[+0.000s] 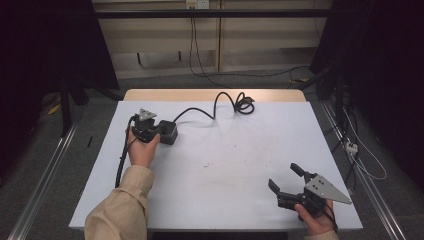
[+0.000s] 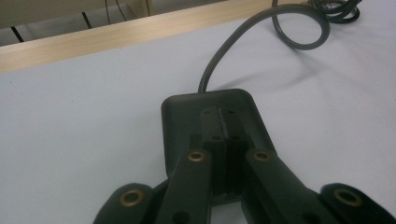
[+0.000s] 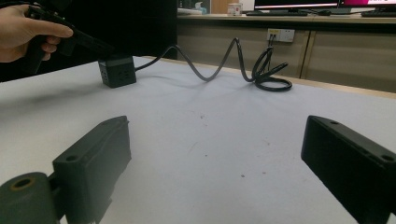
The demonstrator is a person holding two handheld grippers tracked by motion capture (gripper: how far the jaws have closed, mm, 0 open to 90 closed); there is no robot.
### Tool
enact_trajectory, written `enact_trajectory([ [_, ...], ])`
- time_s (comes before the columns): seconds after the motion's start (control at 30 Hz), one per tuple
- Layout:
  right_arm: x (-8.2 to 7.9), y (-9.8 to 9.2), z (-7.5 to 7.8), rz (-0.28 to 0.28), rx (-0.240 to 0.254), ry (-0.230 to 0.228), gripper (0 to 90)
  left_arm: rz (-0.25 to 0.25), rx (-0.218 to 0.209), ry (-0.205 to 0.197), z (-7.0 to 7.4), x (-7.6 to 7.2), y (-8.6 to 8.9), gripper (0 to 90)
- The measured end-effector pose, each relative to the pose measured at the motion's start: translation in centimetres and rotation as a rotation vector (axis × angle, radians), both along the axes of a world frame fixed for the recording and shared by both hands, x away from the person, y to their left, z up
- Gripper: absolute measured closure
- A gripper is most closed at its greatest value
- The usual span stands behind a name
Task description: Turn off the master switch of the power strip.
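Left tongs (image 2: 223, 140) clenched, tips resting on black power cube (image 2: 187, 112); right tongs (image 1: 289, 176) released, well apart.

1. Left gripper (image 2: 223, 140): matte black plastic, two flat fingers (image 2: 212, 126), brass-ringed screw holes along the linkage arms.
2. Right gripper (image 1: 286, 181): black body with blocky black fingers (image 3: 95, 158), a grey three-cornered metal plate with small holes on top at 3 o'clock.
3. Black cable trailing from the left gripper.
4. Beige long sleeve (image 1: 122, 207) on the left forearm.
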State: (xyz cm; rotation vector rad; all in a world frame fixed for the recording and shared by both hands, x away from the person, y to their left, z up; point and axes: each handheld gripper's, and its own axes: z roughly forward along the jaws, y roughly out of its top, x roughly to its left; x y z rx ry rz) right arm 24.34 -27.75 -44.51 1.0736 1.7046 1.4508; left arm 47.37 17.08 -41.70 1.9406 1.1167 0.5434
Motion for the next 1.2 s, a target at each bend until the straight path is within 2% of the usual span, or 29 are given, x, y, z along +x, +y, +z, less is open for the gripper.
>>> enact_trajectory([
  [0.1,0.0,0.0,0.0,-0.005,-0.002,-0.003,7.4,0.003,-0.014,-0.003,-0.1,0.0,0.1,90.0],
  [0.27,0.0,0.0,0.0,-0.008,0.001,-0.003,7.4,0.013,-0.065,0.025,-0.1,0.2,0.4,90.0],
  [0.4,0.0,0.1,0.1,-0.002,-0.006,-0.009,7.4,0.01,-0.096,0.019,0.0,0.2,0.3,90.0],
  [0.47,0.0,0.2,0.1,0.0,-0.01,-0.009,7.4,0.004,-0.092,0.02,0.0,0.2,0.3,90.0],
  [0.57,0.0,0.2,0.1,0.0,-0.013,-0.012,7.4,0.01,-0.108,0.026,0.0,0.3,0.3,90.0],
  [0.67,0.0,0.1,0.1,-0.003,-0.011,-0.014,7.4,0.014,-0.099,0.025,0.1,0.3,0.5,88.9],
  [0.73,0.0,0.1,0.1,-0.004,-0.011,-0.012,7.4,0.025,-0.113,0.023,0.2,0.2,0.6,84.9],
  [0.87,0.0,0.2,0.1,0.0,-0.013,-0.011,7.3,0.015,-0.161,0.014,0.7,0.0,0.9,77.6],
  [0.9,0.0,0.2,0.1,-0.001,-0.014,-0.011,7.4,0.007,-0.154,0.015,0.8,0.0,0.9,76.2],
  [1.0,0.0,0.2,0.1,0.002,-0.017,-0.011,7.4,0.004,-0.168,0.02,1.0,-0.3,1.0,67.8],
  [1.13,0.0,0.3,0.1,0.003,-0.018,-0.008,7.3,-0.011,-0.184,0.035,1.6,-0.8,0.9,50.6],
  [1.2,0.0,0.3,0.0,0.005,-0.017,-0.008,7.4,-0.041,-0.191,0.031,1.9,-1.1,0.9,47.1],
])
